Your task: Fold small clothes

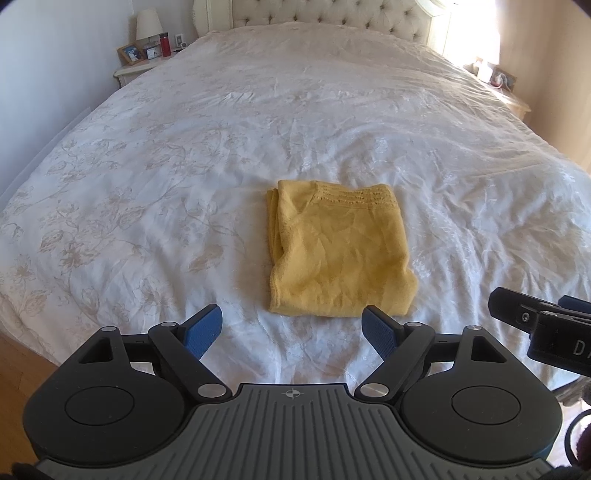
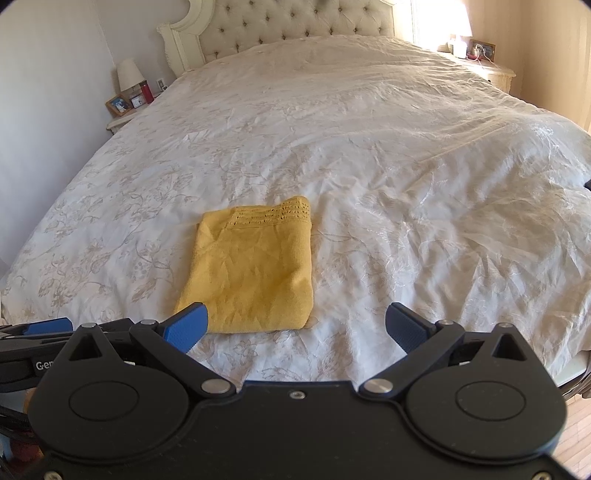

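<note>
Garment [image 1: 338,254]: a small yellow knitted top, lying on the bed [image 1: 184,166] near its foot edge, already gathered into a compact rectangle. A band of openwork stitching runs along the far edge, and stacked layers show as thin parallel edges down the left side. The knit looks soft and slightly fuzzy, with shallow creases across the top face; the near corners are rounded, not crisp.

Left claw [image 1: 291,330] hovers just short of the near edge of the garment, its blue ribbed pads spread wide and holding nothing. Right claw [image 2: 297,326] is likewise wide open and empty, its left pad overlapping the near left corner of the garment in its own view; whether it touches the cloth cannot be told.

Judged from the neat outline, folding appears nearly or fully done. If a last fold or tidy is intended, each claw should pinch all layers at a near corner together, lift low, and lay the edge onto the stitched band so the stack does not slide apart.

Bed cover: white, thin, wrinkled, with a pale floral print. Beyond it stand a tufted headboard [image 2: 295,22] and a nightstand [image 1: 135,70] with a lamp [image 1: 147,24].
</note>
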Demonstrator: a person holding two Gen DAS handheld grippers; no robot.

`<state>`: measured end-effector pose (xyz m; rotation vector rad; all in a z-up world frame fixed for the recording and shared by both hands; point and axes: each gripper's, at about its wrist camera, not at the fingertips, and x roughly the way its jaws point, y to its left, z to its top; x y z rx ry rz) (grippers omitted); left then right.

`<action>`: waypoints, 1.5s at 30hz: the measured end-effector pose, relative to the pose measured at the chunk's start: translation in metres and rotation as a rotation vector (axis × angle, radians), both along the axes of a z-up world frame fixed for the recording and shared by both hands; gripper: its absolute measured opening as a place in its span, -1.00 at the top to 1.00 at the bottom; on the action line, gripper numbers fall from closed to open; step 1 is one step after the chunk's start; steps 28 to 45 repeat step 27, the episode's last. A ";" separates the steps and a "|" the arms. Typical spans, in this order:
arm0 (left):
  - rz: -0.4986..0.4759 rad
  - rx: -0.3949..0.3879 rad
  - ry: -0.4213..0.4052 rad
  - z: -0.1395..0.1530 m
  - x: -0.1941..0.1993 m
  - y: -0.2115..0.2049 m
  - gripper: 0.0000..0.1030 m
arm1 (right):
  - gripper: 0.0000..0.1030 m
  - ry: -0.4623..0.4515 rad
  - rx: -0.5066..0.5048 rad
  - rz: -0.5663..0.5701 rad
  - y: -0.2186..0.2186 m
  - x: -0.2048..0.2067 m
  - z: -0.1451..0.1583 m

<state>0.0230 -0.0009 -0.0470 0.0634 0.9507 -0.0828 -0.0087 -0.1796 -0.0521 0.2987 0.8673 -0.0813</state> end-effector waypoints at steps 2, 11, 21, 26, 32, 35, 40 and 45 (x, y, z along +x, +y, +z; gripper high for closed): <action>0.003 0.005 0.000 0.000 0.002 0.002 -0.60 | -0.98 0.001 0.002 -0.007 -0.002 0.002 0.000; 0.024 0.021 0.008 0.000 0.010 0.008 -0.60 | -0.98 0.011 0.017 -0.020 -0.005 0.006 -0.004; 0.021 0.023 0.028 -0.005 0.016 0.005 -0.60 | -0.98 0.028 0.034 -0.007 -0.007 0.015 -0.010; 0.016 0.032 0.026 -0.008 0.020 0.003 -0.60 | -0.98 0.043 0.041 -0.007 -0.009 0.020 -0.015; 0.013 0.032 0.027 -0.008 0.021 0.002 -0.60 | -0.98 0.045 0.043 -0.007 -0.010 0.021 -0.016; 0.013 0.032 0.027 -0.008 0.021 0.002 -0.60 | -0.98 0.045 0.043 -0.007 -0.010 0.021 -0.016; 0.013 0.032 0.027 -0.008 0.021 0.002 -0.60 | -0.98 0.045 0.043 -0.007 -0.010 0.021 -0.016; 0.013 0.032 0.027 -0.008 0.021 0.002 -0.60 | -0.98 0.045 0.043 -0.007 -0.010 0.021 -0.016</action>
